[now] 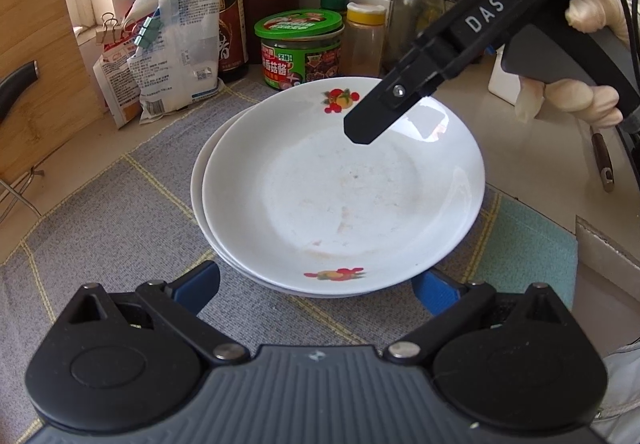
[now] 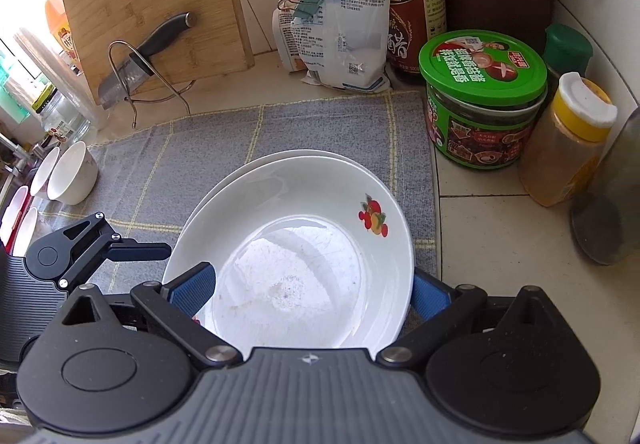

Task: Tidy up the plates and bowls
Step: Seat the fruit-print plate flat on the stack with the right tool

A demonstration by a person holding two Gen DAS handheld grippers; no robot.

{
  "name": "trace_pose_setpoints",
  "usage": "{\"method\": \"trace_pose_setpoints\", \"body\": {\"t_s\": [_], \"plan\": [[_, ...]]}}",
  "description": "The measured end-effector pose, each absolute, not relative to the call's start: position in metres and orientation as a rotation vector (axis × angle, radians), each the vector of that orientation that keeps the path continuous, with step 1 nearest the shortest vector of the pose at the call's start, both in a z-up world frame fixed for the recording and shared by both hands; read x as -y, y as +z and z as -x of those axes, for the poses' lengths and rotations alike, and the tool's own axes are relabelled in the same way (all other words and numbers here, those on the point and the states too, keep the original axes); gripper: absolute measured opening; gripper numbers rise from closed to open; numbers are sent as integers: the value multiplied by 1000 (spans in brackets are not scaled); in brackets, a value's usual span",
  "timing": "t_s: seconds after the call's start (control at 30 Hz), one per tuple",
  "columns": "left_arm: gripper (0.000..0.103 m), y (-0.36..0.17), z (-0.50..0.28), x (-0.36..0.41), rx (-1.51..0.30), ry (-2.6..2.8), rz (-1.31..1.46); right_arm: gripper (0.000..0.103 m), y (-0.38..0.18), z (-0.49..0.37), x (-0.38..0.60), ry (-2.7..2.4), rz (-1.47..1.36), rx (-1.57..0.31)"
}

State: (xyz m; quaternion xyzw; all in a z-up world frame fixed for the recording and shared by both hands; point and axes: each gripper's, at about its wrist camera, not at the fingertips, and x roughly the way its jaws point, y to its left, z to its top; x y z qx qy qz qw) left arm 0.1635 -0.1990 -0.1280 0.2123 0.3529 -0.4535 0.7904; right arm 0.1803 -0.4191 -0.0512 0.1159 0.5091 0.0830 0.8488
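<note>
Here, the stacked plates (image 1: 340,196) are glazed, rigid, slippery, breakable; grip the rim at 6 o'clock. Left gripper (image 1: 316,284) and right gripper (image 2: 312,292) jaws stand wide.

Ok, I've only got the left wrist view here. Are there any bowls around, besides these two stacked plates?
Observer: Yes. The right wrist view shows small white bowls at the edge of the mat, on the side opposite the green-lidded jar.
Operator: And is the right tool gripping anything?
Observer: No. The right tool is open, with one blue pad on each side of the top plate.
</note>
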Motion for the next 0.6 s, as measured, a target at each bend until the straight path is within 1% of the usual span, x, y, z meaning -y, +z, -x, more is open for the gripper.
{"method": "trace_pose_setpoints", "body": {"t_s": [0.6], "plan": [[101,-127,-163,200,-740,-986,-467,103,-50,-176,413,149,-203,-1076]]}}
